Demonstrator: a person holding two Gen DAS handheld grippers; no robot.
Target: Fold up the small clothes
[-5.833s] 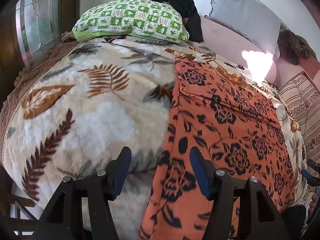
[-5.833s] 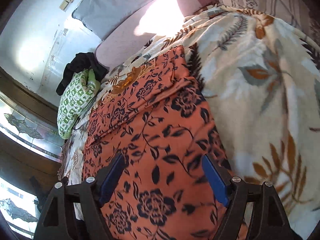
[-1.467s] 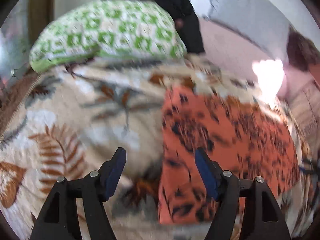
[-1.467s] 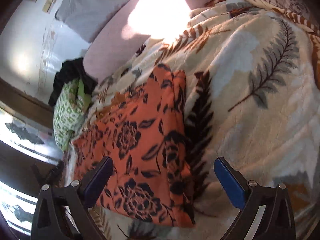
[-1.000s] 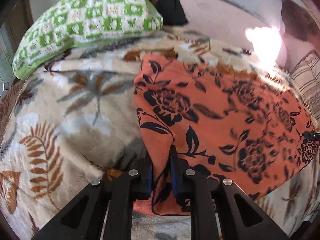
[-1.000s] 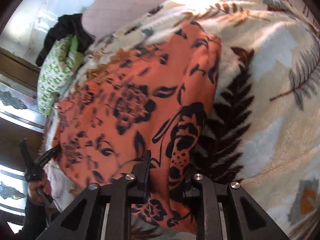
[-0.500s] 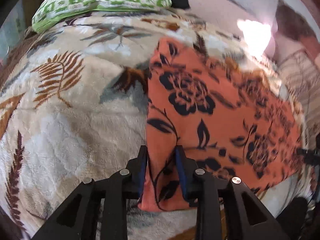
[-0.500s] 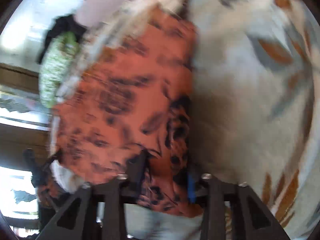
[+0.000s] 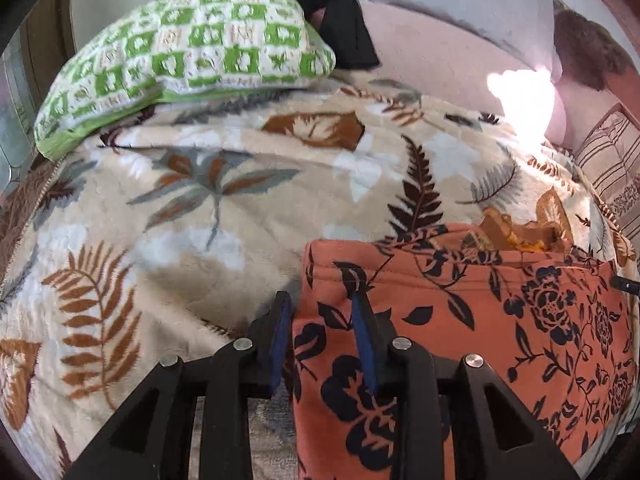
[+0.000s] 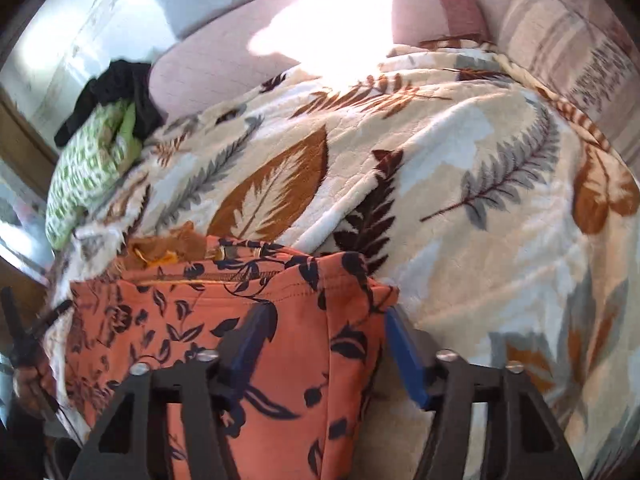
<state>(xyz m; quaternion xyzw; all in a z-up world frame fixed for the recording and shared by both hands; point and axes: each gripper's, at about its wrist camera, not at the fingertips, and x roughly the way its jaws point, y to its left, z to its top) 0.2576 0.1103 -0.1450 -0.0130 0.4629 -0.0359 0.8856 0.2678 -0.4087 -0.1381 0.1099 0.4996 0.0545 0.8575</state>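
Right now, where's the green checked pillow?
Upper left in the left wrist view, the green checked pillow lies at the leaf-print blanket's far edge, under black clothing.

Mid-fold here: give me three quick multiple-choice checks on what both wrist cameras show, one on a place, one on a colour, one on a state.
1. Where does the black garment lie?
A. behind the green checked pillow
B. on the orange floral garment
C. under the leaf-print blanket

2. What colour are the pads of the left gripper?
A. red
B. blue
C. white

3. How is the orange floral garment?
A. hanging in the air
B. rolled into a ball
C. folded flat on the leaf-print blanket

Answers:
1 A, dark cloth shows past the pillow's far edge.
2 B, both pads read blue against the black frame.
3 C, a doubled edge with a stitched hem lies on top; the right gripper straddles its corner.
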